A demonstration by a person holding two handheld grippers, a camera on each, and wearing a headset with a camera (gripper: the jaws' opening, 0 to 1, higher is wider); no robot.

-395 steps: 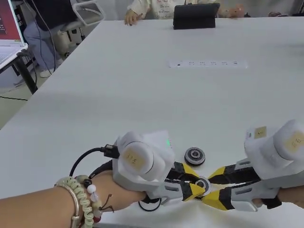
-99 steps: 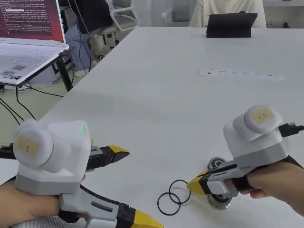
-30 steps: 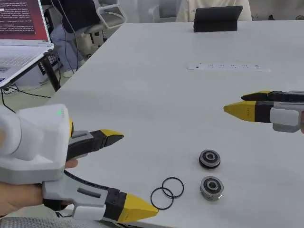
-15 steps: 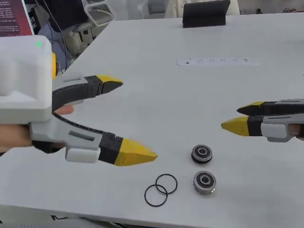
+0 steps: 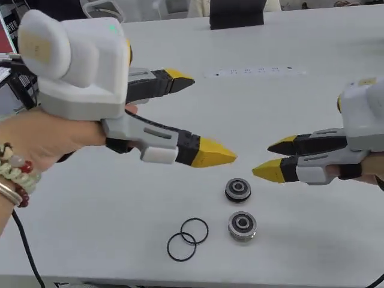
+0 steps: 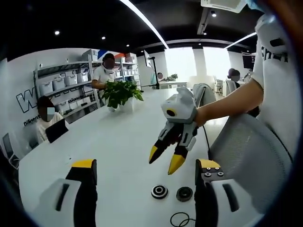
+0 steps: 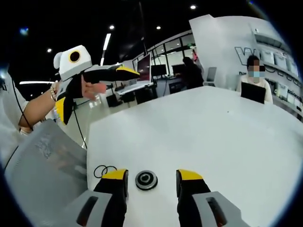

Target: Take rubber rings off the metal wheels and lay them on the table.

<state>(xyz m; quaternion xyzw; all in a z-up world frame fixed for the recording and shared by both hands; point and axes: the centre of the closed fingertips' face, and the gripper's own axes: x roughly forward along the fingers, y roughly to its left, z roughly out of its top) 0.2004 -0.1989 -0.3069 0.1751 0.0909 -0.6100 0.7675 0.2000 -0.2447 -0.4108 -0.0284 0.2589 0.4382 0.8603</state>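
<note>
Two metal wheels lie on the white table (image 5: pixel 120 198), one (image 5: pixel 238 189) just behind the other (image 5: pixel 242 226). Two thin black rubber rings (image 5: pixel 194 230) (image 5: pixel 181 246) lie overlapping to their left. My left gripper (image 5: pixel 207 118) hangs open above the table, left of the wheels, holding nothing. My right gripper (image 5: pixel 265 158) is open too, its yellow tips just right of the far wheel and above it. The left gripper view has its jaws (image 6: pixel 147 165) wide apart, with both wheels (image 6: pixel 159 191) (image 6: pixel 184 193) and the right gripper (image 6: pixel 164 161) beyond. In the right gripper view a wheel (image 7: pixel 146 179) sits between the jaws (image 7: pixel 152 175), the rings (image 7: pixel 104 170) to its left.
A white power strip (image 5: pixel 258 71) lies farther back on the table, and a black tablet case (image 5: pixel 236 13) stands at the far edge. People sit at the table's far side (image 7: pixel 253 85). A potted plant (image 6: pixel 120 92) stands on the table.
My left gripper has risen and swung right over the table. My right gripper has come down and left toward the wheels. Wheels and rings lie where they were.
</note>
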